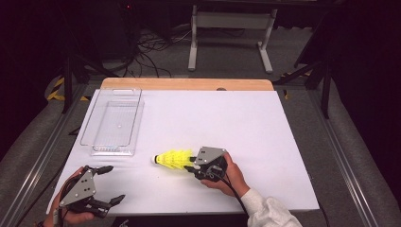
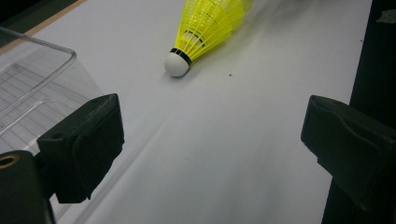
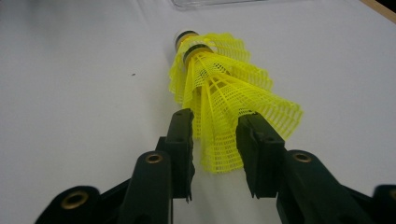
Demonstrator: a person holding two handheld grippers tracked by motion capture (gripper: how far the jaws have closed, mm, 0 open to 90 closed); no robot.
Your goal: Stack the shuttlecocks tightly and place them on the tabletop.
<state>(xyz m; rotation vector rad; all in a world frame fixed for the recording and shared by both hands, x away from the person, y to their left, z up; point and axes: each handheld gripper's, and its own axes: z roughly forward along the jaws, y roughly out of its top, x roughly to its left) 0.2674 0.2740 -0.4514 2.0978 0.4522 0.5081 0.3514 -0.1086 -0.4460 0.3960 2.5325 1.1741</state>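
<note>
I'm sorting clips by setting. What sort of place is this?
Probably a lab or recording workspace: a white-topped table on a metal frame, loose cables on the carpeted floor, and a hand-held right gripper at a yellow shuttlecock.

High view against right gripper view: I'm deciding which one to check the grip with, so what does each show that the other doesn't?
High view adds: the left tool, open and empty near the table's front edge, the person's right hand, and the wooden strip at the far edge.
Right gripper view adds: close up, the mesh skirt of the yellow shuttlecock squeezed between the black jaws, and two black bands by its white cork.
Both share: the right tool, the shuttlecock lying on the white table, and the clear tray.
</note>
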